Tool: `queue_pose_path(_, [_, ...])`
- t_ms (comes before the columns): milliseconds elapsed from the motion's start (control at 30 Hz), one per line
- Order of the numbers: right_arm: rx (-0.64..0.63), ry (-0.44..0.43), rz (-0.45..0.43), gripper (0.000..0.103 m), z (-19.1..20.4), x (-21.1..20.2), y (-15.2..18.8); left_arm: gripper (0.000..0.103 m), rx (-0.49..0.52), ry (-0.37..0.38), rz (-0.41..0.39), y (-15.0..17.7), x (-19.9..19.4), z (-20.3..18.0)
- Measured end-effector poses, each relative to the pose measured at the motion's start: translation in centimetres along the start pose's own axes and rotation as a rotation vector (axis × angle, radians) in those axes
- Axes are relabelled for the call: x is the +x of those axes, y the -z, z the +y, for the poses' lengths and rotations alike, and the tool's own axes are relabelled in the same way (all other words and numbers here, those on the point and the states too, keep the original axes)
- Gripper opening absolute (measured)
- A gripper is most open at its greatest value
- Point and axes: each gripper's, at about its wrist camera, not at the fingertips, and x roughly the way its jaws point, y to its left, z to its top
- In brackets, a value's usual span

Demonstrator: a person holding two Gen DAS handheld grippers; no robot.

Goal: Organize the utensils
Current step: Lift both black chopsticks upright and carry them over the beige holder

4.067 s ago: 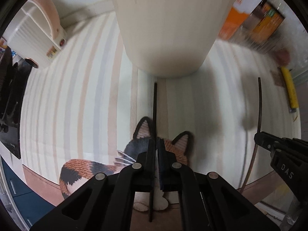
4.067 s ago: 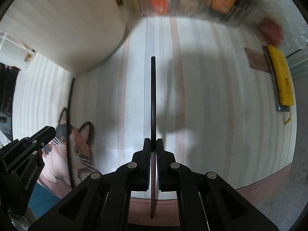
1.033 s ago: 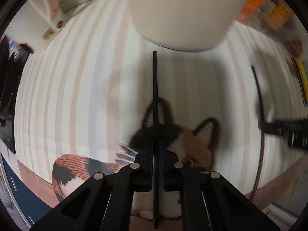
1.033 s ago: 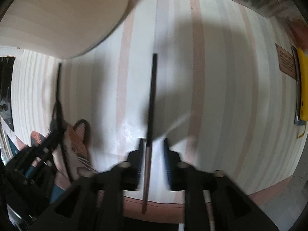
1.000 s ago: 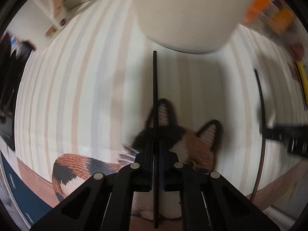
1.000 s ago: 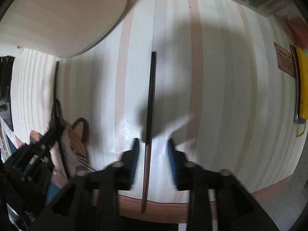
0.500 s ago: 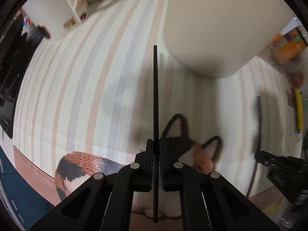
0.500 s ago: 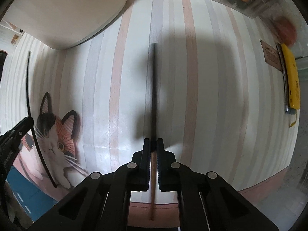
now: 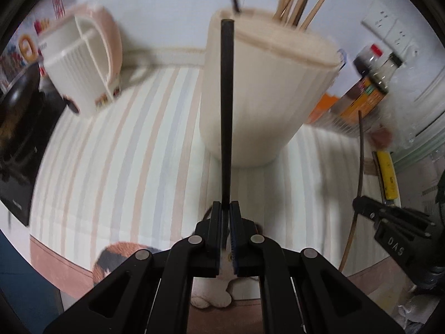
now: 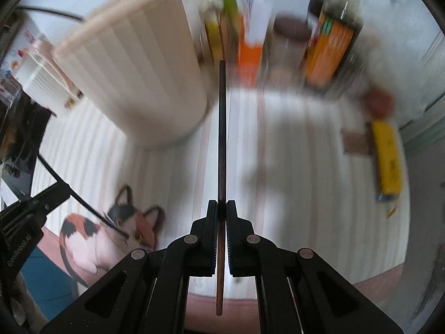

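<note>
Striped mat (image 9: 116, 167) carries the cream holder (image 9: 264, 89) near its far edge, and above it the left gripper (image 9: 225, 222) and right gripper (image 10: 219, 217) each clamp one dark chopstick (image 9: 226, 111), which next needs tipping into the holder's mouth.

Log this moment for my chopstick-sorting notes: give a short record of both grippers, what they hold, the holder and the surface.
left gripper: shut on black chopstick
right gripper: shut on brown chopstick
holder: cream, ribbed, upright on the mat, wooden chopsticks standing inside
mat: striped, cat picture at near edge
both chopsticks: off the mat, not yet in holder
</note>
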Motion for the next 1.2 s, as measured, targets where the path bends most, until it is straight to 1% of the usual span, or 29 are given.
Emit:
queue_pose_path(67, [0.0, 0.011, -0.063, 0.006, 0.0, -1.4, -0.6, 0.003, 0.017, -0.005, -0.036, -1.1, -0.6, -1.5])
queue_pose_path(100, [0.004, 0.014, -0.08, 0.006, -0.2, -1.1, -1.8, 0.003, 0.027, -0.009, -0.06, -1.3, -1.3, -1.8])
queue_pose_path(167, [0.024, 0.012, -0.119, 0.006, -0.7, -2.3, -2.1, 0.003, 0.038, -0.008, -0.088, -2.2, -1.9, -1.9])
queue_pose_path(233, [0.04, 0.007, -0.144, 0.006, -1.0, -2.7, -3.2, 0.003, 0.049, -0.006, -0.118, -2.6, -3.0, -2.3])
queue_pose_path(367, [0.071, -0.006, -0.197, 0.006, -1.6, -4.6, -4.4, 0.003, 0.065, 0.004, -0.171, -3.4, -4.8, -2.8])
queue_pose_path(500, [0.092, -0.027, -0.244, 0.006, -2.2, -6.8, -5.3, 0.003, 0.076, 0.028, -0.215, -4.2, -6.8, -3.5])
queue_pose_path(700, [0.111, -0.087, -0.322, 0.006, -2.3, -10.8, -6.8, 0.003, 0.087, 0.091, -0.263, -6.0, -10.3, -4.4])
queue_pose_path(800, [0.118, -0.124, -0.361, 0.006, -2.2, -12.6, -8.0, 0.003, 0.108, 0.109, -0.289, -7.1, -12.0, -5.1])
queue_pose_path(1000, [0.128, -0.169, -0.454, 0.006, -1.5, -15.8, -11.4, 0.003, 0.113, 0.142, -0.351, -10.4, -15.2, -5.8])
queue_pose_path(1200, [0.165, -0.211, -0.52, 0.006, -1.0, -16.5, -15.6, 0.002, 0.109, 0.12, -0.397, -14.5, -16.2, -5.8])
